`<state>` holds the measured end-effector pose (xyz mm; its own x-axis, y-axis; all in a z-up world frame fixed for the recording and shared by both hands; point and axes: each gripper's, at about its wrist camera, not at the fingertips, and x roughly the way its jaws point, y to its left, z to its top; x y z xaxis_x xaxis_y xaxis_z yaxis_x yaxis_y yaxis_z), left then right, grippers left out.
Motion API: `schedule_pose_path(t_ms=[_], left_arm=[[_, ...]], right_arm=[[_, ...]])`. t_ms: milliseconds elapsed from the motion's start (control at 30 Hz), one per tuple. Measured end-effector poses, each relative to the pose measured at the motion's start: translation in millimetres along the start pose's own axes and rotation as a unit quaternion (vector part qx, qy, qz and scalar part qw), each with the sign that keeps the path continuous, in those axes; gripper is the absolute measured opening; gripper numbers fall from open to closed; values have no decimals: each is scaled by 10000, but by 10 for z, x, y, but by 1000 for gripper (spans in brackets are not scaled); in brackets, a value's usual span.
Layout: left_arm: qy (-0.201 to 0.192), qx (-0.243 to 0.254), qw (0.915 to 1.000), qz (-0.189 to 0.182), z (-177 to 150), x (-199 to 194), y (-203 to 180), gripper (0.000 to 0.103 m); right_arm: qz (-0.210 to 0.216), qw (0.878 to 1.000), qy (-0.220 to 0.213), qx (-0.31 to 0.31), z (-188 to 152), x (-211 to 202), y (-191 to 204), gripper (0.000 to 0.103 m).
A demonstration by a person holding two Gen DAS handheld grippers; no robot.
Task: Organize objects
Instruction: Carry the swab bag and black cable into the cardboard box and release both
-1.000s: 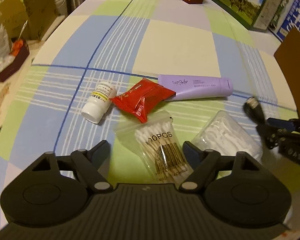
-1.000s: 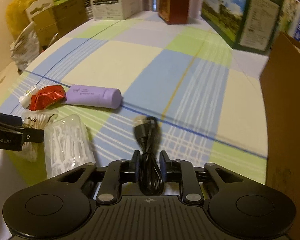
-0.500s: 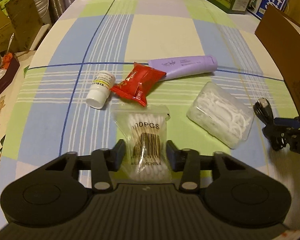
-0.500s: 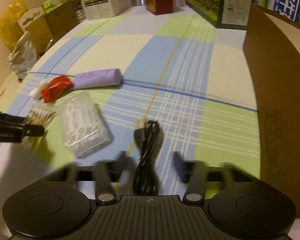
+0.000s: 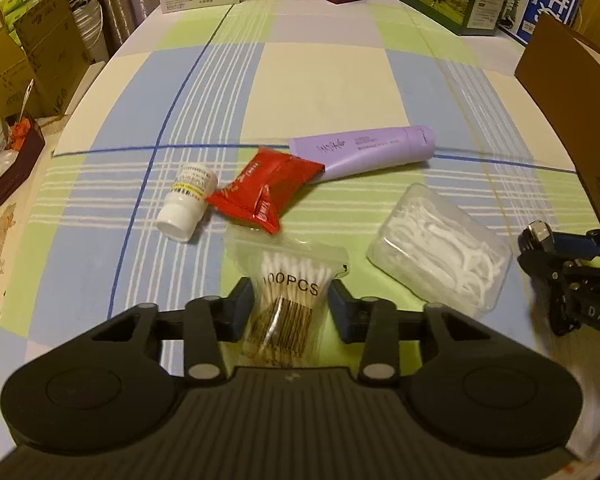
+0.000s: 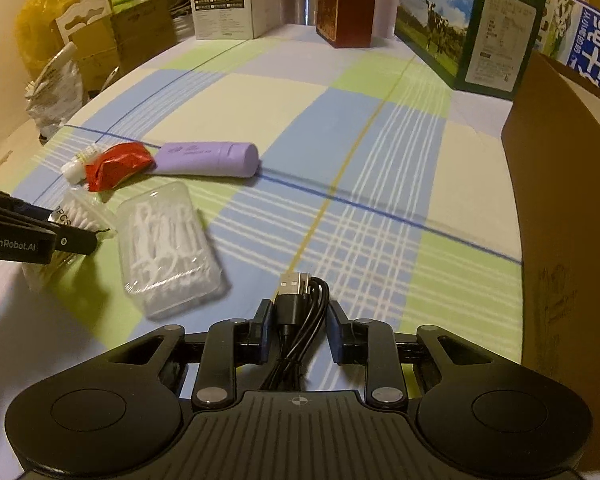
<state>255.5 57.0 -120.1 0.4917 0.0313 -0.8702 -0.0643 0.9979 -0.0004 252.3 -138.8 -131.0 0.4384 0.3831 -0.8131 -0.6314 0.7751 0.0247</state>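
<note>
Left gripper (image 5: 288,304) jaws closing around the cotton swab bag (image 5: 290,280); right gripper (image 6: 299,326) pinches the USB cable (image 6: 300,300) (clear only from its own camera).

On the table (image 5: 320,92), the bag of cotton swabs (image 5: 288,300) lies nearest, between the fingers of the left claw (image 5: 290,308). Just behind it lies the foil packet (image 5: 268,192), with the small bottle (image 5: 188,200) touching its left side and the tube (image 5: 364,150) at its far right. The box of floss picks (image 5: 440,248) lies right of the bag. Further right, the cable (image 6: 300,312) lies between the fingers of the right claw (image 6: 300,332). The cardboard box (image 6: 572,220) stands at the right edge.
</note>
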Motion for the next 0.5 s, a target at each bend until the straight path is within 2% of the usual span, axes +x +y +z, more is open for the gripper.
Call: schedule_pose_path(t_ms=[233, 500], left_arm=[[157, -151, 9995, -236, -171, -156, -32, 25], [-60, -60, 9994, -345, -230, -473, -145, 24]], right_arm=[[261, 9990, 93, 358, -142, -181, -30, 22], [410, 9965, -269, 684, -241, -543, -100, 21]])
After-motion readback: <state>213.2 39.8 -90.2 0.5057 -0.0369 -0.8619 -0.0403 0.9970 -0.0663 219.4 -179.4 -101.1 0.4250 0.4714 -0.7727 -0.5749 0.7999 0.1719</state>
